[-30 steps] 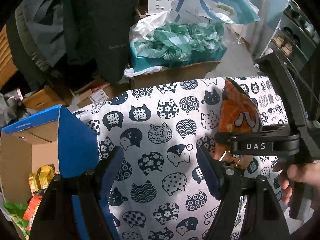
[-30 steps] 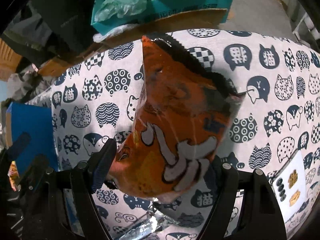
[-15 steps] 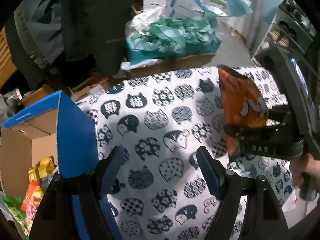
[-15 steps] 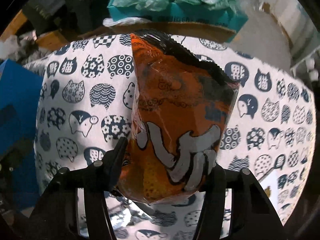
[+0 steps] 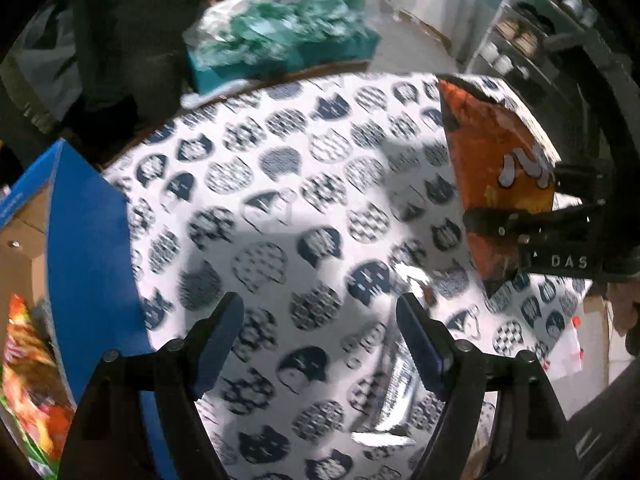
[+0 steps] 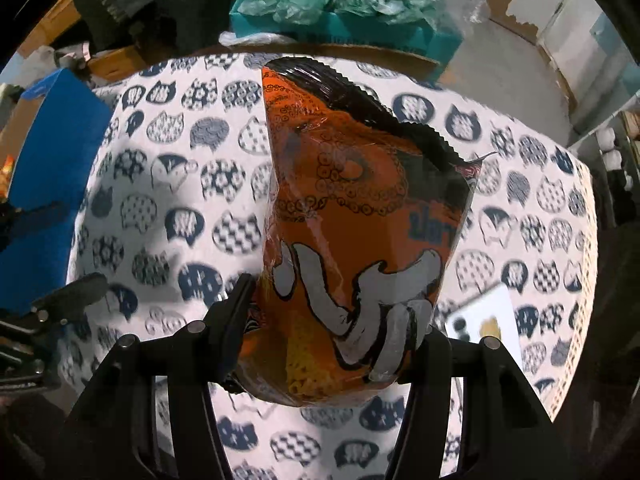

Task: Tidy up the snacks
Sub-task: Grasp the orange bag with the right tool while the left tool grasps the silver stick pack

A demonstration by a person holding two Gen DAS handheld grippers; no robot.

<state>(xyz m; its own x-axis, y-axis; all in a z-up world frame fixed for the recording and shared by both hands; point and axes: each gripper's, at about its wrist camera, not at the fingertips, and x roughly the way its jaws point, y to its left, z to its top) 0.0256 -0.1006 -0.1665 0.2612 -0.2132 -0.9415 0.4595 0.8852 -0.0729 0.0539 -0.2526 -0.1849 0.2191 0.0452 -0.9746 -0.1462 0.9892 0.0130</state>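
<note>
My right gripper (image 6: 332,316) is shut on an orange snack bag (image 6: 360,220) with white lettering and a black crimped top, held upright above the cat-print tablecloth (image 6: 180,184). The bag also shows in the left wrist view (image 5: 500,176), clamped by the right gripper (image 5: 516,228) at the right. My left gripper (image 5: 320,340) is open and empty over the cloth. A blue cardboard box (image 5: 88,248) stands at the left with several snack packets (image 5: 32,368) inside.
A teal box with green plastic bags (image 6: 340,4) and cardboard boxes stand behind the table. A white card (image 6: 484,320) lies on the cloth at the right. A silvery wrapper (image 5: 396,400) lies near the front edge. Shelves (image 5: 532,40) stand far right.
The right gripper has lifted the orange bag higher and turned it more upright. The left gripper has shifted, so the blue box sits further left in its view.
</note>
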